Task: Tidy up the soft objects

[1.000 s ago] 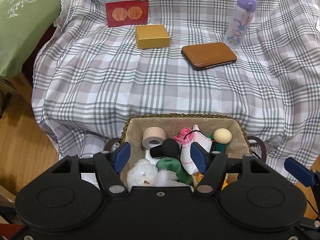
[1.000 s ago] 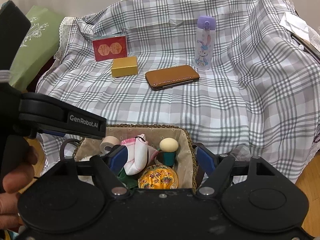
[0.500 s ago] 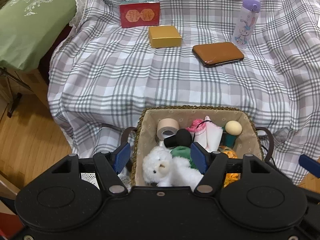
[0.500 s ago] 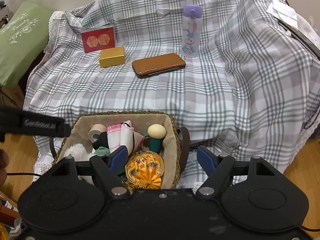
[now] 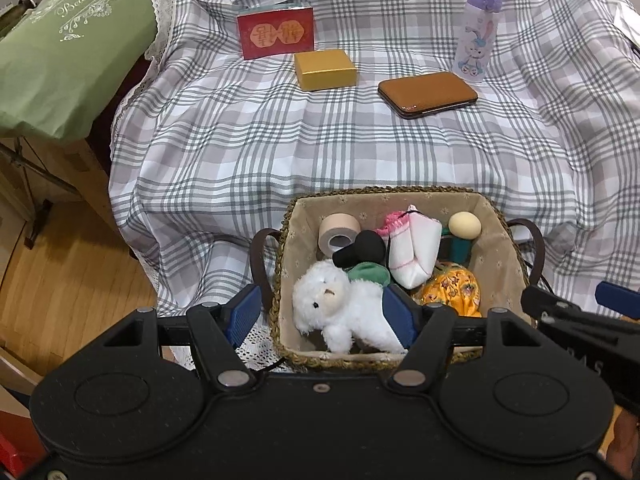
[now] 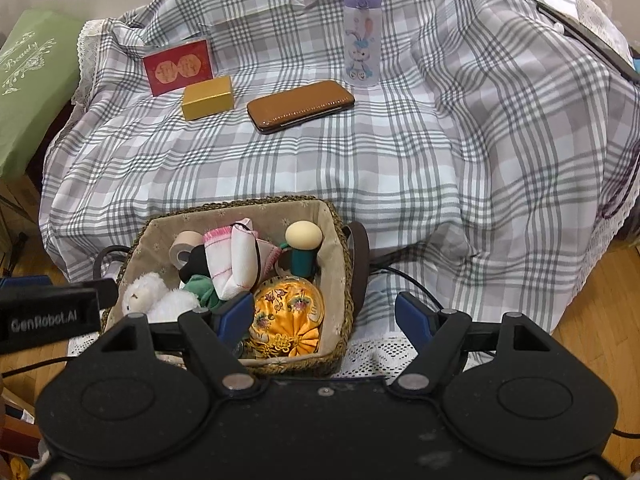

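basket (image 5: 496,216) before sofa | plush toy (image 5: 340,312) in basket | case (image 5: 428,94) right of box (image 5: 325,69)

Even, soft indoor light, faint shadows, sharp focus throughout, with strong fisheye bending at the edges.

Matte black left gripper (image 5: 322,314) and right gripper (image 6: 325,314), blue pads (image 5: 243,314), silver screws

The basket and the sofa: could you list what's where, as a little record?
basket: woven, fabric-lined, in front of the sofa
in basket: white plush, tape roll, orange pouch, pink-white cloth
sofa cover: plaid
on sofa: red card, gold box, brown case, bottle
left claw: open, empty
right claw: open, empty
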Demonstrator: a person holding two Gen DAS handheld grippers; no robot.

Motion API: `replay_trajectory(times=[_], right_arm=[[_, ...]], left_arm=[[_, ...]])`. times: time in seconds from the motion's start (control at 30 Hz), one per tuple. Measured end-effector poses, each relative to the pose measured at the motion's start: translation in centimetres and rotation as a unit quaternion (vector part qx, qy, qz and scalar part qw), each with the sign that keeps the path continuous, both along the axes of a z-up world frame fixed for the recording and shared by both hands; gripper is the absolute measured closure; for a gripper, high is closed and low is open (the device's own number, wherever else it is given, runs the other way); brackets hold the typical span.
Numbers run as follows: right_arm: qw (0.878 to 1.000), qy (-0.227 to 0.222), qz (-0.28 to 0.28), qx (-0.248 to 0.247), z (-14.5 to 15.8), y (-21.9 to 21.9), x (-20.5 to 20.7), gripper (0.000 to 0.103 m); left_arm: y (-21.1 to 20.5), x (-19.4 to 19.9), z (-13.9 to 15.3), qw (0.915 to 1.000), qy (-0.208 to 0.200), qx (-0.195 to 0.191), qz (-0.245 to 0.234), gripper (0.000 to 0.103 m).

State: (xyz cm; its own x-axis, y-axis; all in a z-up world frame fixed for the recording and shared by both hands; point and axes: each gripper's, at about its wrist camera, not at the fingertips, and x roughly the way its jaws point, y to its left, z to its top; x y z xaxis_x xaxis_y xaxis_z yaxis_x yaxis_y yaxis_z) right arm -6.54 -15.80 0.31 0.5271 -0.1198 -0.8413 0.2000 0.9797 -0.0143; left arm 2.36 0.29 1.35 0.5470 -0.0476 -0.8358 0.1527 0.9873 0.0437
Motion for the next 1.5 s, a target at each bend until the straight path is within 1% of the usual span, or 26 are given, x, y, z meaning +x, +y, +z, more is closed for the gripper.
replay_trajectory(times=[0.3, 0.5, 0.87, 1.5], right_arm=[[1.000, 0.007, -0.004, -0.006, -0.1, -0.1, 0.0, 0.027], [1.000, 0.012, 0.000, -0.010, -0.2, 0.1, 0.1, 0.027], [1.000, 0.023, -0.002, -0.015, -0.5, -0.1, 0.2, 0.026], [0.999, 0.030, 0.007, -0.014, -0.7, -0.2, 0.3, 0.025]], left_arm=[[-0.2, -1.0, -0.3, 1.0000, -0.002, 0.006, 0.000, 0.039], [0.2, -1.0, -0.6, 0.9999, 0.009, -0.001, 0.008, 0.039], [0.3, -1.1, -1.1, 0.9997, 0.022, -0.003, 0.012, 0.039], [0.5, -1.1, -1.0, 0.9996, 0.023, -0.005, 0.015, 0.038]])
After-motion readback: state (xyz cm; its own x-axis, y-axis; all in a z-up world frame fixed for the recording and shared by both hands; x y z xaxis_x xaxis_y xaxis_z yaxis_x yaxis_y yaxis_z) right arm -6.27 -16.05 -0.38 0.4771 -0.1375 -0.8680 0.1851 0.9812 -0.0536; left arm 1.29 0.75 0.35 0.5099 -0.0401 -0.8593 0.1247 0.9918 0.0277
